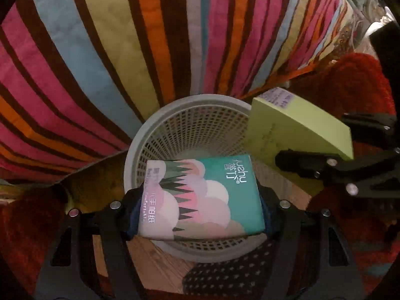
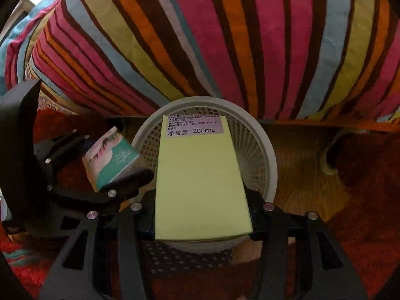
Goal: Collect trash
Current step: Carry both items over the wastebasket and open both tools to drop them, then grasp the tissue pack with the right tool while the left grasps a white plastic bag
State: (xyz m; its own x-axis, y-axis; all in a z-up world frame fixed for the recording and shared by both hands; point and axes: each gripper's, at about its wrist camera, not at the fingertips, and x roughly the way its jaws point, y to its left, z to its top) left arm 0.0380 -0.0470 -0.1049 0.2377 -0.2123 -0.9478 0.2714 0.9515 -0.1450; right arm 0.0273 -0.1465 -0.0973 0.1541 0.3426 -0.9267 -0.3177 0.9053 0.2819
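Striped bedding [image 1: 125, 50] behind basket [image 1: 175, 105]; left gripper [image 1: 200, 215] grips tissue pack [image 1: 207, 195]; right gripper [image 2: 202, 215] grips green box [image 2: 200, 180]; risk: box catches rim, falls outside.

A striped cover [image 1: 150, 37], in bands of pink, orange, brown, yellow and pale blue, fills the space ahead of the tool and hangs down over an edge. Below it lies a wooden floor [image 2: 300, 165]. A red rug [image 2: 362, 237] spreads off to the side. A dark cloth with pale dots [image 1: 225, 275] sits nearest underneath.
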